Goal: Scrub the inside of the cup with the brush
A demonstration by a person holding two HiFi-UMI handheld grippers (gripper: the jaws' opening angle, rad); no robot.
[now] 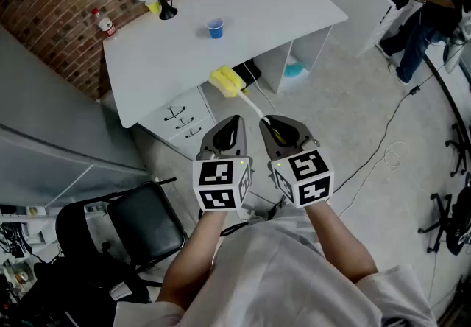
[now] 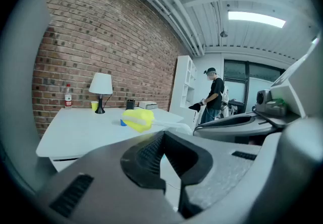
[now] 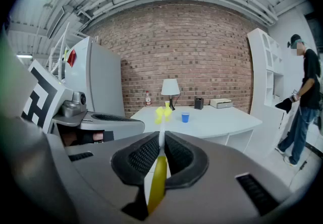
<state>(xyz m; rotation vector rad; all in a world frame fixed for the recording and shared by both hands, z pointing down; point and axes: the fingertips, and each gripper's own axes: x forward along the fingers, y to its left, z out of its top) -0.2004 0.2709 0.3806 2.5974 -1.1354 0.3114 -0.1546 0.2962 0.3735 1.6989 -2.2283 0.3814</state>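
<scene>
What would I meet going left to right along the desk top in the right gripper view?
bottle → lamp → blue cup → black holder → white box. The yellow head of the brush overlaps the lamp, so it is left out.

Lighting even, moderately dim; no harsh shadows.
A ceiling strip light [image 2: 256, 18] glares at 1 o'clock in the left gripper view; both gripper views bulge, corners black; left gripper [image 2: 162, 140] and right gripper [image 3: 162, 140] soft up close.
</scene>
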